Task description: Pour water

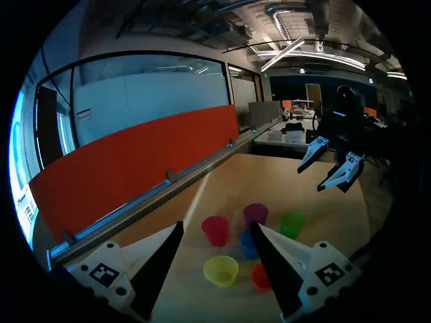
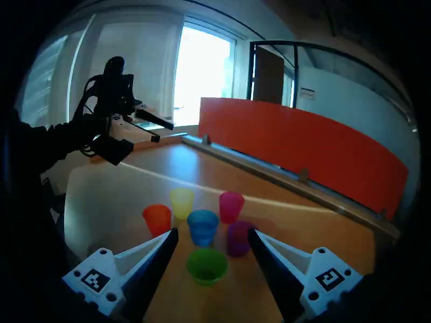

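Several small plastic cups stand clustered on a wooden table: pink, purple, green, blue, yellow and red. My left gripper hovers open above the cluster's near side, holding nothing. Across the table, the right gripper hangs open in the air. In the right gripper view the green cup is nearest, then blue, purple, pink, yellow and red. My right gripper is open and empty. The left gripper floats high on the far side, held by a dark-sleeved hand.
An orange partition with a metal rail runs along one long edge of the table. Bare tabletop surrounds the cups. More desks with clutter stand beyond the table's far end, and a bright window lies behind the left gripper.
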Available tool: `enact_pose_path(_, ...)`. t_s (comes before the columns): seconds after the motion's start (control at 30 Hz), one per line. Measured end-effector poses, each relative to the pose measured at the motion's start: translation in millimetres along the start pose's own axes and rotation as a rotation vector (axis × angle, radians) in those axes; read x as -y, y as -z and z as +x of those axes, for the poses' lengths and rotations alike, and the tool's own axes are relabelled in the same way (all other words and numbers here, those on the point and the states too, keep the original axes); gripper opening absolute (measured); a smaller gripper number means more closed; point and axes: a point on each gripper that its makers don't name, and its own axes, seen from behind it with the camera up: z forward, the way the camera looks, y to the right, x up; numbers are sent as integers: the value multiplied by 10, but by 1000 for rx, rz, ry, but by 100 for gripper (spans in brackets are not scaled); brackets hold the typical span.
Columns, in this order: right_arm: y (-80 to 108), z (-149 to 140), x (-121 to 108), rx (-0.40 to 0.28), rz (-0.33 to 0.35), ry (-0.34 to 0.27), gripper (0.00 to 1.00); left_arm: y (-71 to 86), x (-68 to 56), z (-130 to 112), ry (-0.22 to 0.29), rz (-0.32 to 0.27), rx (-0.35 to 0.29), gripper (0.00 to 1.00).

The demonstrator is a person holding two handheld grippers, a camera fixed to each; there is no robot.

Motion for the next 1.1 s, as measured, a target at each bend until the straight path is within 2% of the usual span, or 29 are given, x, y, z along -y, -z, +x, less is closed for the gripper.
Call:
enact_pose_path(0.3, -155, -382, 44, 77, 39, -18, 100, -102, 9, -92, 6, -10, 26, 91)
enact_pose_path(0.5, -233, -625, 77, 124, 60, -31, 100, -178, -31, -187, -13, -22, 53, 91)
enact_pose_path(1.1, -399, -1129, 100, 214, 80, -34, 100, -291, -19, -293, -20, -20, 71, 91)
